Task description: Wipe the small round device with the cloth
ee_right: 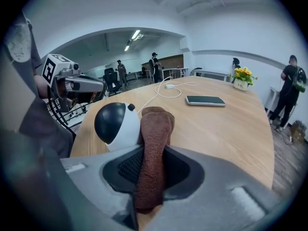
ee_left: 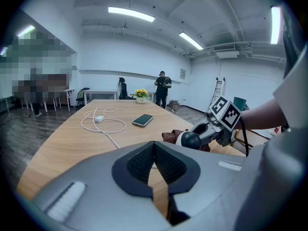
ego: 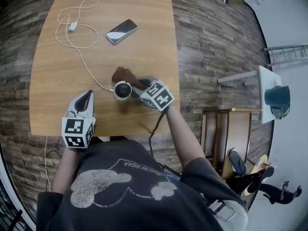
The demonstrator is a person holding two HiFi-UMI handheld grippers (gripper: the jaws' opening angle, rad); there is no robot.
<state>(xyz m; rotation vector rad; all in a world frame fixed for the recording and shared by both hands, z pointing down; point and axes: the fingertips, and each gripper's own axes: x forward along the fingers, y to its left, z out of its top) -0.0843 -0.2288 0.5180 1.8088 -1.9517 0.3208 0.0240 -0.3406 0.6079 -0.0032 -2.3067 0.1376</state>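
Note:
The small round device [ego: 122,90] is white with a black dome and sits on the wooden table [ego: 144,52]; a white cable runs from it. It also shows in the right gripper view [ee_right: 117,124] and the left gripper view [ee_left: 188,140]. My right gripper [ee_right: 150,177] is shut on the brown cloth [ee_right: 153,148], whose folded end lies against the device's right side. In the head view the cloth [ego: 124,74] spreads behind the device, with the right gripper [ego: 140,86] beside it. My left gripper [ego: 84,99] rests near the table's front edge, left of the device, jaws shut and empty [ee_left: 155,172].
A black smartphone [ego: 121,31] lies at the far middle of the table. A white charger and looped cable [ego: 73,27] lie at the far left. A wooden chair [ego: 226,134] stands right of the table. Several people and a flower pot [ee_right: 242,76] are in the room beyond.

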